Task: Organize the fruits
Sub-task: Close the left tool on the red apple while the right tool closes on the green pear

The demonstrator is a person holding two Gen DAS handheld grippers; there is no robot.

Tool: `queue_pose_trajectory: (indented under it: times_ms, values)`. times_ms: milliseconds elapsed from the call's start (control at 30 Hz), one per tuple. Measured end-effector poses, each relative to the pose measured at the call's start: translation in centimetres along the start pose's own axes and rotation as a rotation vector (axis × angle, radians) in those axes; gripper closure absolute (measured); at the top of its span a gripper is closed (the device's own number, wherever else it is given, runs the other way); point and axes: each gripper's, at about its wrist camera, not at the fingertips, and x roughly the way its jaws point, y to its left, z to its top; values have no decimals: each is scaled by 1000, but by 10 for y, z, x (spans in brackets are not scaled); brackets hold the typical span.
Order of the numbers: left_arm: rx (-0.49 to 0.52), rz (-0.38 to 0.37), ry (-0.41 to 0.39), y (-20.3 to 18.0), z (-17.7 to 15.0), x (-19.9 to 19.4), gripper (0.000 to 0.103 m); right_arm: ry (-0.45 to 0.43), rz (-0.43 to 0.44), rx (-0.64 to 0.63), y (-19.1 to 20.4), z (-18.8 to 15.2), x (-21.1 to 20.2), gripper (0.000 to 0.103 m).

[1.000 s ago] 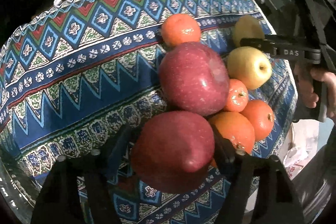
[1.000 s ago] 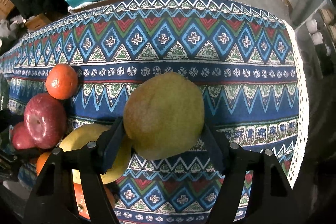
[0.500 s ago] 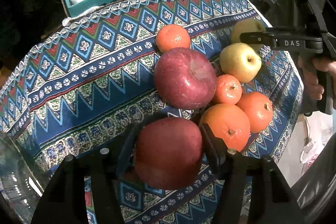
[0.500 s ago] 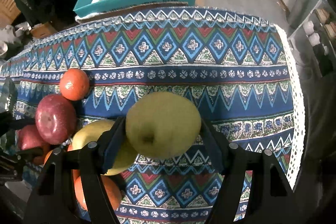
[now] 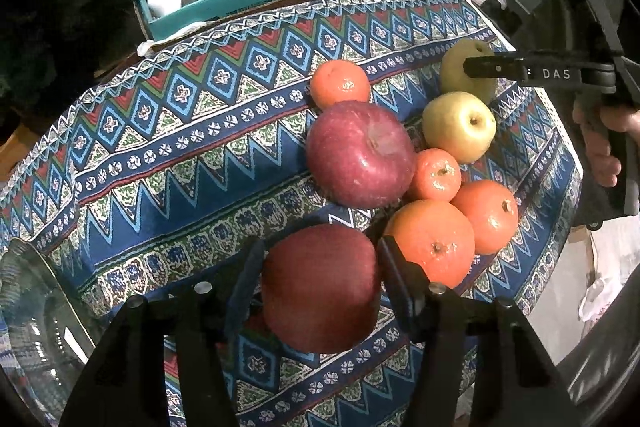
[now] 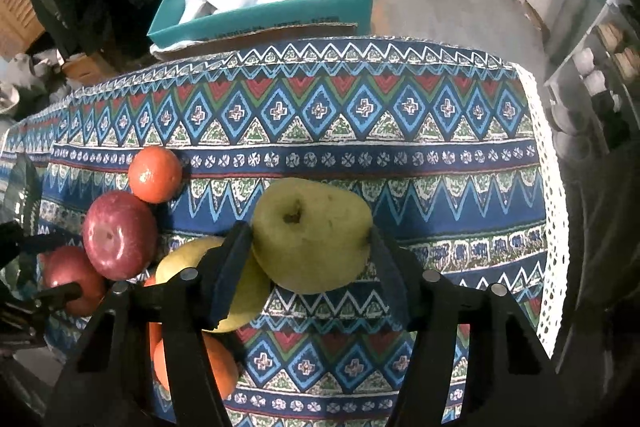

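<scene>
Two grippers, each carrying one fruit clear of the cloth. Nearest in the left wrist view: left gripper (image 5: pixel 320 285), jaws closing on a red apple (image 5: pixel 320 287) that sits between the pads and looks held. Nearest in the right wrist view: right gripper (image 6: pixel 310 247), jaws closing on a yellow-green apple (image 6: pixel 312 235), stem hollow facing the camera, pads against its flanks. Just beyond, on the patterned tablecloth (image 5: pixel 180 155): a tight cluster of loose fruit, namely a second red apple (image 5: pixel 360 155), a yellow apple (image 5: pixel 460 127), two large oranges (image 5: pixel 434 243) touching one another, a small orange (image 5: pixel 436 175) wedged between them and the apples, and another orange (image 5: pixel 340 83) at the far side of the cluster. Left edge, near: a clear glass bowl (image 5: pixel 28 307), partly in view, a likely destination, though that is a judgement. Far, off the table: a teal box (image 6: pixel 260 23) holding printed bags. Risks: round, smooth fruit may slip or rotate out of narrow pads if the squeeze is light, or bruise if it tightens too far; a dropped apple could strike the cluster and send fruit rolling over the nearby cloth edge; the two grippers work close together and could collide.
</scene>
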Motion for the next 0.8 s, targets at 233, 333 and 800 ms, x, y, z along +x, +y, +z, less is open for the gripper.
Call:
queue_pose_trajectory:
  times_ms: [233, 333, 800]
  values:
    - [37, 24, -25, -7, 3, 5, 44, -21, 7, -27, 4, 7, 10, 38]
    - [40, 26, -12, -9, 3, 11, 40, -14, 21, -36, 6, 9, 17, 36]
    - [-8, -34, 76, 0, -10, 33, 34, 10, 35, -44, 16, 18, 37, 32]
